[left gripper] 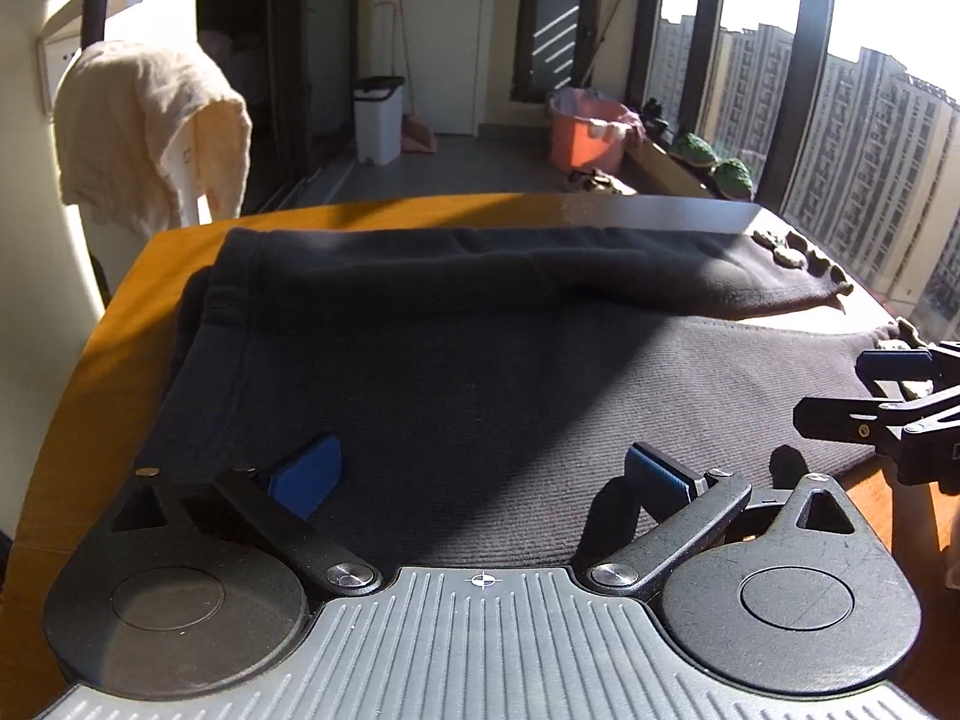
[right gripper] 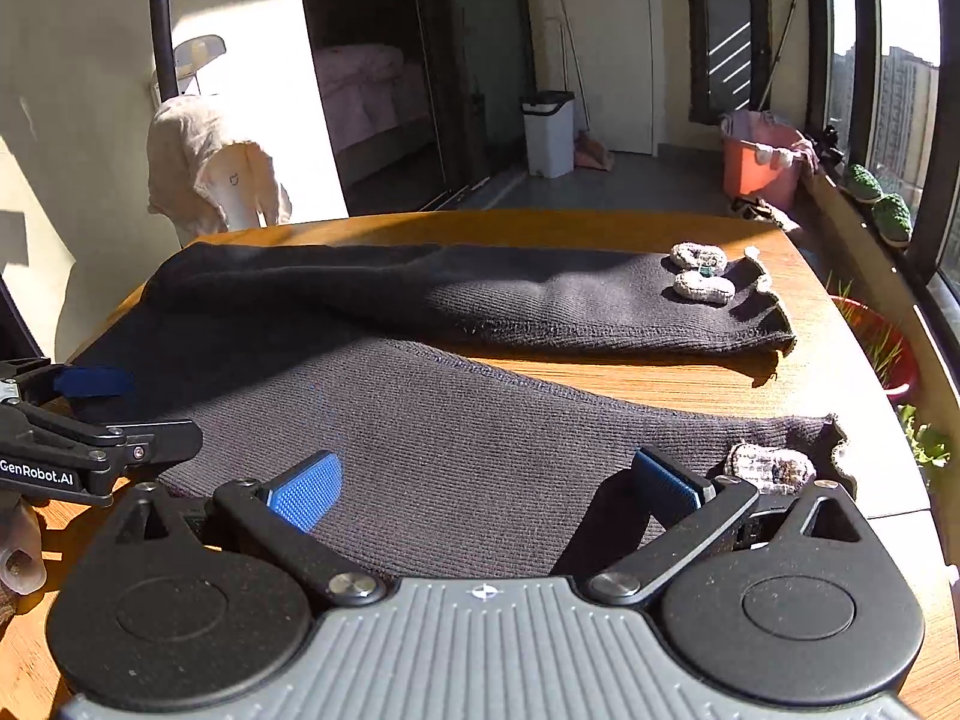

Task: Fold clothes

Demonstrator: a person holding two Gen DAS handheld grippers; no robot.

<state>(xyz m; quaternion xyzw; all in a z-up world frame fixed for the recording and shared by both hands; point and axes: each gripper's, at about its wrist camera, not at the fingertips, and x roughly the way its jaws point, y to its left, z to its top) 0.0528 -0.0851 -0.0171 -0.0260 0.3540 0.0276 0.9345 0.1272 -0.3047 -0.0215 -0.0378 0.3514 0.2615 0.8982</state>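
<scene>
On the wooden table [right gripper: 600, 228] a pair of dark knitted trousers [right gripper: 456, 420] lies spread flat, waistband to the left and the two legs splayed apart toward the window side (each cuff carries pale knitted trim). No fold looks made yet, so nearly the whole task remains. The left gripper [left gripper: 480, 471] and right gripper [right gripper: 486, 483] both hang over the near leg with jaws wide apart, clamped on nothing.
</scene>
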